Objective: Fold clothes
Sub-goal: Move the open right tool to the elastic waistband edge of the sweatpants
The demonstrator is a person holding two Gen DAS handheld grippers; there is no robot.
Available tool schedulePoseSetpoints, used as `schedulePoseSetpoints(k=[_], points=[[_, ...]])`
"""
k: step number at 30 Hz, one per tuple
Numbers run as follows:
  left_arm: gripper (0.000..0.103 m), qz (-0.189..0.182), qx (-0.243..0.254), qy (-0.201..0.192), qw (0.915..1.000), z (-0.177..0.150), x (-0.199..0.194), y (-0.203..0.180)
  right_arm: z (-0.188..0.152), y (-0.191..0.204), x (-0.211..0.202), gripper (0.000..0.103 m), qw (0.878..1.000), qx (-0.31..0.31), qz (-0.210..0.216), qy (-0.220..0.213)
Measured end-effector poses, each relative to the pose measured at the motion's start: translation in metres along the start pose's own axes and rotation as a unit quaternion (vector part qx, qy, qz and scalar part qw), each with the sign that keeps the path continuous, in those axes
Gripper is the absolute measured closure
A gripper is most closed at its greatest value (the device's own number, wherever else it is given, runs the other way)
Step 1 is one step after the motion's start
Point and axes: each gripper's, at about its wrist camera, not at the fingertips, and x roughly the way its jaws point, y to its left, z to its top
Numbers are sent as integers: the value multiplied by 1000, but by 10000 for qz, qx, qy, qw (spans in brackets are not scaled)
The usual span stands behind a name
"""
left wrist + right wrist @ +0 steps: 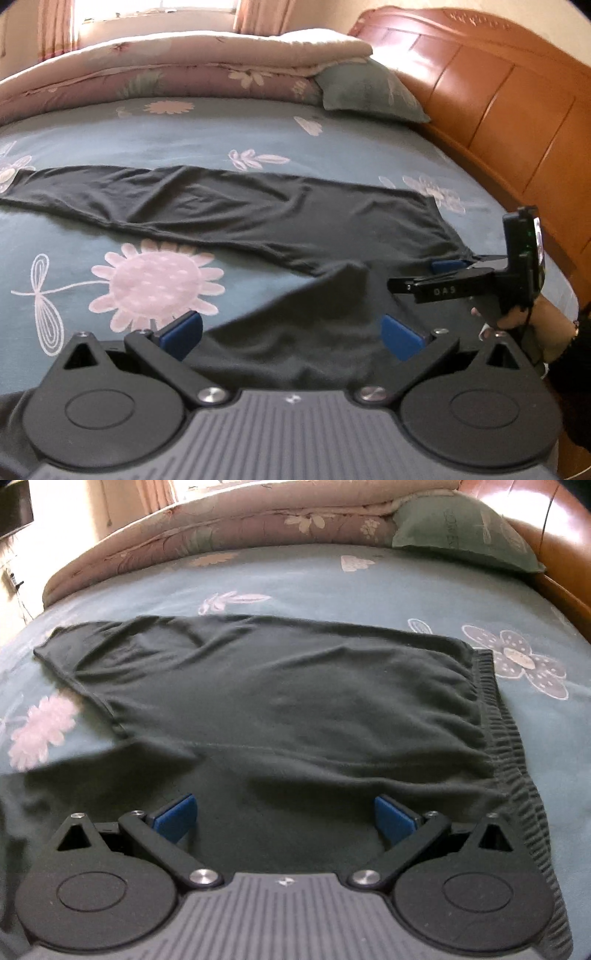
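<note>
Floral bedsheet (258, 144) under dark pants (295, 701); pillow (365, 92) behind, both my grippers, left gripper (291, 336) and right gripper (284, 819), gaping wide, pant-leg end cut off.

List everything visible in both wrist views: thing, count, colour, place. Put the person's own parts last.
trousers: one, dark grey-black, spread flat across the middle of the bed, one leg stretching left
waistband: one, dark ribbed elastic, at the trousers' right end
bed sheet: one, blue-grey with pink and white flowers, under the trousers
quilt: one, folded, mauve and cream floral, along the far edge
pillow: one, grey-green, far right by the headboard
headboard: one, orange-brown wood, right side
curtains: pinkish, at the bright window behind
left gripper: black with blue pads, open, over the near trouser fabric
right gripper: same make, open, over the seat of the trousers
right hand: one, holding the right gripper's handle
</note>
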Motion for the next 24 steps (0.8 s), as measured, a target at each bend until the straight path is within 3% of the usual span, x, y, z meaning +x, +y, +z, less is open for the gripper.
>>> schedulePoseSetpoints(k=[5, 9, 14, 20, 24], points=[[1, 31, 728, 327, 9968, -2, 11, -22, -19, -9, -28, 0, 9988, 19, -391, 283], [1, -82, 1317, 458, 9902, -7, 23, -45, -41, -14, -54, 0, 9990, 314, -133, 288], [1, -506, 1501, 863, 9836, -25, 50, -69, -60, -14, -54, 0, 9986, 377, -348, 154], [1, -541, 1310, 1263, 9818, -56, 72, -62, -59, -6, -50, 0, 9972, 405, -613, 138], [1, -617, 1283, 1061, 9841, -64, 56, -47, -60, -6, -50, 0, 9970, 433, -627, 94]])
